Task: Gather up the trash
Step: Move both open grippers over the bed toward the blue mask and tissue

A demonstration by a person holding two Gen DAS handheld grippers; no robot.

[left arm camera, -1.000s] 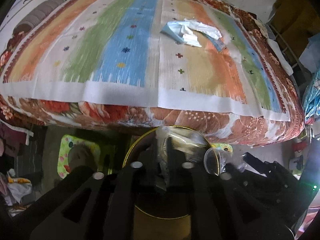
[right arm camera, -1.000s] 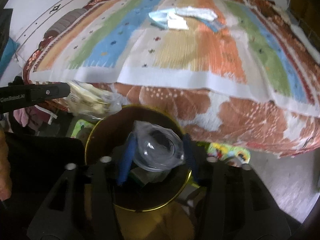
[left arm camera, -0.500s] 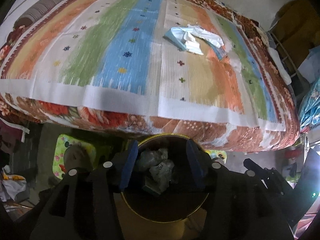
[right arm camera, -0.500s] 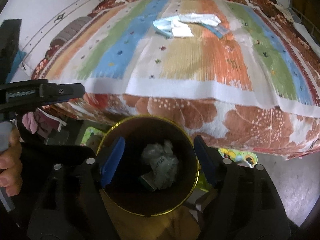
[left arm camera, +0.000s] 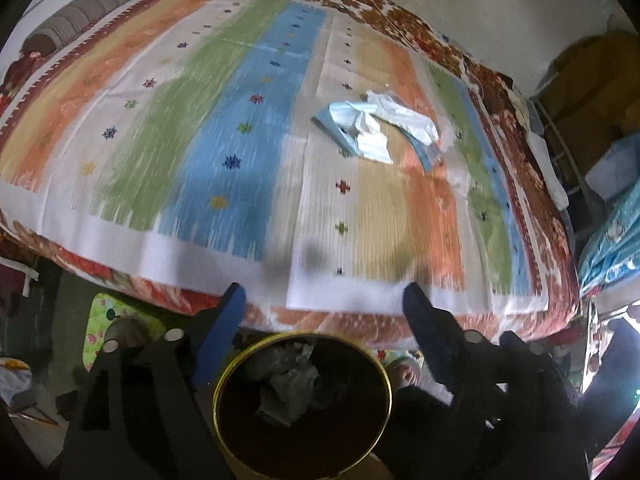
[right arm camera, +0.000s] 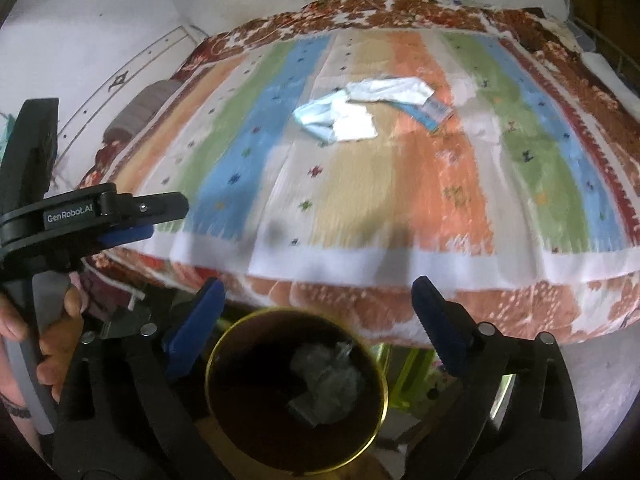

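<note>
A gold-rimmed dark bin (left arm camera: 224, 380) (right arm camera: 212, 360) stands on the floor at the bed's near edge, with crumpled clear plastic trash (left arm camera: 290, 384) (right arm camera: 324, 372) inside. My left gripper (left arm camera: 322, 300) is open and empty above the bin's far rim. My right gripper (right arm camera: 318, 292) is open and empty above the bin too. A pile of white and light-blue paper and cloth trash (left arm camera: 372, 128) (right arm camera: 360, 108) lies far back on the striped bedspread (left arm camera: 240, 140) (right arm camera: 440, 180). The left gripper (right arm camera: 160, 216) also shows at the left of the right wrist view.
The bed has a floral red edge (right arm camera: 440, 304). A green patterned mat (left arm camera: 100, 328) lies on the floor by the bin. Shelving and blue bags (left arm camera: 608, 232) stand at the right of the bed. A grey bolster pillow (left arm camera: 72, 12) lies far left.
Both grippers opened and dropped their plastic pieces into the bin, then rose and moved forward toward the bed; the bin now sits lower in both views.
</note>
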